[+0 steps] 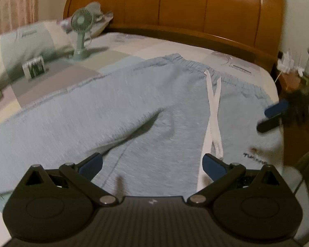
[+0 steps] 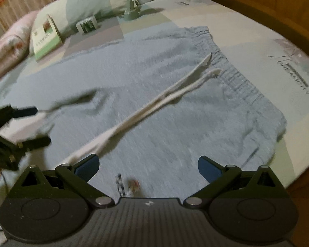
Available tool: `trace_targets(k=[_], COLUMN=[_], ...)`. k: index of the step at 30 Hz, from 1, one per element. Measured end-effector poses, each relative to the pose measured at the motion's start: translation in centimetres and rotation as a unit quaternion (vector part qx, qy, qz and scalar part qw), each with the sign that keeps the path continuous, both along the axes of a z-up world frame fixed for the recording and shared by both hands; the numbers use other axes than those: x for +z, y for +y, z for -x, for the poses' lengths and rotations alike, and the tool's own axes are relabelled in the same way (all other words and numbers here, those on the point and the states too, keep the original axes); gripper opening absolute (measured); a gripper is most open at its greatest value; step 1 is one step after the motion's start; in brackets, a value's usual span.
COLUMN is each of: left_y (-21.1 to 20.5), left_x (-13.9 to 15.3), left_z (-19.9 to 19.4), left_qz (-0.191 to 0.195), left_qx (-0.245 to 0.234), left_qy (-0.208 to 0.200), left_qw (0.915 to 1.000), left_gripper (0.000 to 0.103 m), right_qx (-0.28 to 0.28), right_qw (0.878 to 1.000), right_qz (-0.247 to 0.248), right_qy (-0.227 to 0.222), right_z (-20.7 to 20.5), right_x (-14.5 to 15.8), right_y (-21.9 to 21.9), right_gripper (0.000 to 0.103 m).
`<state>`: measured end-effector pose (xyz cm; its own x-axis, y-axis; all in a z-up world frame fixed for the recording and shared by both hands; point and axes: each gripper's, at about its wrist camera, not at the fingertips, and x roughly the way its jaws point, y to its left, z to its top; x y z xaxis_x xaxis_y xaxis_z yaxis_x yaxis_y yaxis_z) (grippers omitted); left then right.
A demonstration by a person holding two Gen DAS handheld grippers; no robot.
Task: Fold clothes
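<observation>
Light blue sweatpants [image 1: 134,103] lie flat on the bed, the elastic waistband [image 1: 226,78] toward the headboard. Two white drawstrings [image 1: 213,111] trail down over the front. My left gripper [image 1: 152,165] hovers open just above the crotch area, nothing between its blue pads. In the right wrist view the same sweatpants [image 2: 175,113] and drawstrings [image 2: 154,103] fill the middle. My right gripper [image 2: 148,167] is open over the hip part, near a small logo [image 2: 131,185]. Each gripper shows blurred in the other's view: the right gripper [image 1: 274,116], the left gripper [image 2: 33,125].
A green desk fan [image 1: 81,35], a small box [image 1: 34,66] and a green booklet [image 2: 47,39] stand on the patchwork sheet [image 2: 267,47] beyond the pants. Pillows [image 1: 24,41] lie at the left. A wooden headboard [image 1: 195,6] closes the far side, and a cluttered bedside stand [image 1: 292,76] sits at the right.
</observation>
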<state>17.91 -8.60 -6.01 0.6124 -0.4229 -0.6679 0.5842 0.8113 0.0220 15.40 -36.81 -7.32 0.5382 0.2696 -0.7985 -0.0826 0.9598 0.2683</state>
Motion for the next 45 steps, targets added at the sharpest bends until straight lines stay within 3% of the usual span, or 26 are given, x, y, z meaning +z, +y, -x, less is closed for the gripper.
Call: trace_targets(k=[6,15,22,24,27,30,32,34,37,40,42,45], left_y=[-2.0,-5.0,-5.9,-6.0,-6.2,-6.5,-6.6,-6.6,-6.4,-6.3,-6.2,-6.4], left_x=[0.3,0.3,0.9,0.9,0.7,0.4,0.4,0.3,0.1,0.0,0.0,-0.2], left_z=[-0.1,-2.9,-3.9,-4.1,-4.4,-4.5,-4.5,-4.5,-4.7,-4.8,-4.7,-4.7], left_qz=[-0.029,0.003,-0.013,-0.019,-0.023,-0.024,-0.024,-0.022,-0.019,-0.015,-0.009,-0.001], left_qx=[0.004,0.046,0.077,0.085,0.093,0.091,0.088,0.087,0.086,0.084,0.082,0.074], left_qy=[-0.017,0.019,-0.003,-0.007,-0.005,-0.004,-0.006,-0.006,-0.003,-0.002,-0.002,0.002], left_qw=[0.9994,0.9988,0.9969,0.9962,0.9954,0.9956,0.9958,0.996,0.9961,0.9964,0.9966,0.9972], left_gripper=[0.102,0.102,0.102,0.102,0.102,0.102,0.102,0.102,0.102,0.102,0.102,0.102], right_qx=[0.004,-0.013,0.03,0.038,0.042,0.068,0.09,0.102,0.106,0.098,0.085,0.054], right_qw=[0.999,0.993,0.976,0.976,0.986,0.989,0.992,0.992,0.992,0.992,0.992,0.987], right_qz=[-0.042,-0.112,-0.216,-0.212,-0.159,-0.125,-0.09,-0.079,-0.074,-0.082,-0.085,-0.15], right_qy=[-0.022,-0.038,0.004,0.018,0.039,0.027,0.014,0.003,-0.002,-0.019,-0.022,0.015], right_z=[-3.1,-12.1,-20.1,-21.5,-22.8,-22.5,-21.8,-21.1,-20.6,-20.2,-20.4,-21.9], right_x=[1.5,2.0,-0.3,-1.4,-2.8,-3.2,-3.1,-3.2,-2.6,-1.2,-0.6,-1.5], right_y=[-3.8,-11.7,-10.4,-9.3,-7.7,-7.3,-7.2,-7.5,-7.9,-9.4,-10.9,-14.0], right_gripper=[0.103,0.103,0.103,0.103,0.103,0.1,0.091,0.09,0.09,0.103,0.103,0.103])
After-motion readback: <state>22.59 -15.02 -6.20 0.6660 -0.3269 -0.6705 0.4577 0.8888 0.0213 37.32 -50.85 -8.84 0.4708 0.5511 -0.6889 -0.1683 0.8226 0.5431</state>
